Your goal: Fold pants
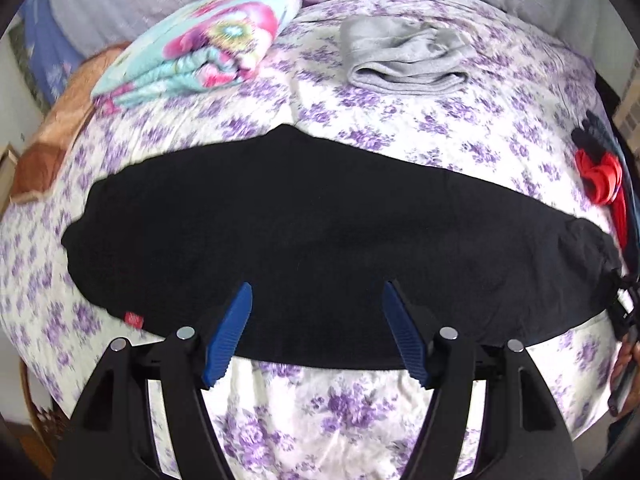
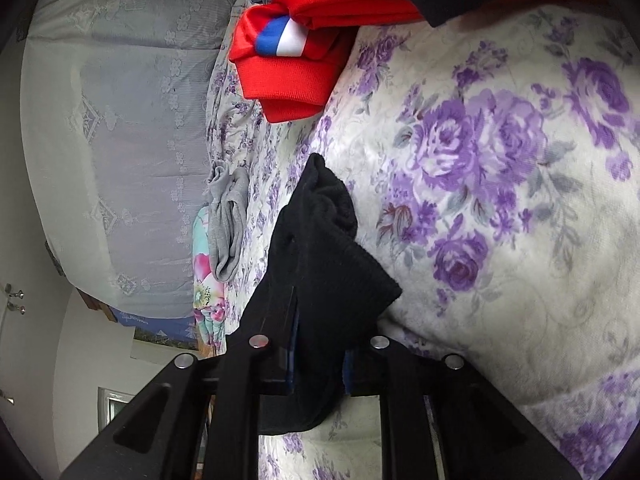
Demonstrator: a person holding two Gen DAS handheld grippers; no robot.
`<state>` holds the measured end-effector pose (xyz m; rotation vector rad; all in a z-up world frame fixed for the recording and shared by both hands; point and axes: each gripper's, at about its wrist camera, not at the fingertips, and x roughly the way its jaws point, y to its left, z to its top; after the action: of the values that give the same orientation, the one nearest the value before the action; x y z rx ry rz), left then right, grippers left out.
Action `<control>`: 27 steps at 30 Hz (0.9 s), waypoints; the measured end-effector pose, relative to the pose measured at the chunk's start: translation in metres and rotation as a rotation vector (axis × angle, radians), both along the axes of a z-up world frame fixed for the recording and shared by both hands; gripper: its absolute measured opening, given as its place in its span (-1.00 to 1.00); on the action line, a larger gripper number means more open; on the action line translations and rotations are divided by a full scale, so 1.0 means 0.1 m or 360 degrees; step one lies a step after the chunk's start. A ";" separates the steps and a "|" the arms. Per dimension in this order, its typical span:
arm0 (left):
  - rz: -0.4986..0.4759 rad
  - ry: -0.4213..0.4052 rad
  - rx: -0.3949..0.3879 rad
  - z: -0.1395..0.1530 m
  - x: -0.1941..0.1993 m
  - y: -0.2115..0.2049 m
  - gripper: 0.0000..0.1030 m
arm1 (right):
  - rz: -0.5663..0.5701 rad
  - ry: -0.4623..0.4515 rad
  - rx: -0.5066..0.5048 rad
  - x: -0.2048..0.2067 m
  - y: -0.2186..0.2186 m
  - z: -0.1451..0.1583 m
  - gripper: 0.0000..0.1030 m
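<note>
Spread across the bed point(image 1: 360, 408), over a purple-flowered sheet: black pants point(image 1: 304, 240), already doubled lengthwise into one long dark band; long axis running left to right in the left wrist view, near edge lying just ahead of the left claw point(image 1: 316, 300), far edge toward the folded grey garment point(image 1: 400, 60) and the bright floral blanket point(image 1: 200, 48), both well apart from the band. Left end broader, with a small red label point(image 1: 133, 319) at its near corner; right end narrower and gathered, reaching toward the bed's right side beside a red garment point(image 1: 600, 176); which end is waist and which is hem, hard to tell from here.

At that right end, in the right wrist view: right claw point(image 2: 320, 364) pinched nearly closed on a bunch of the black cloth, fabric pressed between the blue pads and spilling out above and below; so nearer by far to the right end.

Over the middle of the near edge: left claw with blue fingers point(image 1: 232, 332) standing well apart, nothing between them, tips above the black cloth rather than biting it; contact not certain.

Judged from this: coming fold probably turns on the long axis, the held right end to be carried along it toward the left end.
</note>
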<state>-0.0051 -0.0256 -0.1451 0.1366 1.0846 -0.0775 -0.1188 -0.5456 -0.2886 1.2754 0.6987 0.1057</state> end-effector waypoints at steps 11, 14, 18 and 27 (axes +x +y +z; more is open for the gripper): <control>-0.0299 -0.0046 0.0080 0.04 0.17 -0.28 0.33 | -0.0113 0.0087 -0.0183 -0.02 0.10 0.06 -0.71; -0.0335 -0.0060 0.0092 0.06 0.18 -0.28 0.34 | -0.0133 0.0109 -0.0222 -0.02 0.14 0.09 -0.70; -0.0349 -0.0062 0.0126 0.06 0.20 -0.22 0.36 | -0.0160 0.0138 -0.0264 -0.03 0.18 0.11 -0.70; -0.0271 -0.0036 0.0126 -0.01 0.33 0.19 0.36 | -0.0226 0.0231 -0.0323 0.00 0.27 0.18 -0.69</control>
<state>0.0277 -0.0063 -0.1461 0.3001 1.0525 -0.1858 -0.1192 -0.5184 -0.2707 1.1407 0.7216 -0.1720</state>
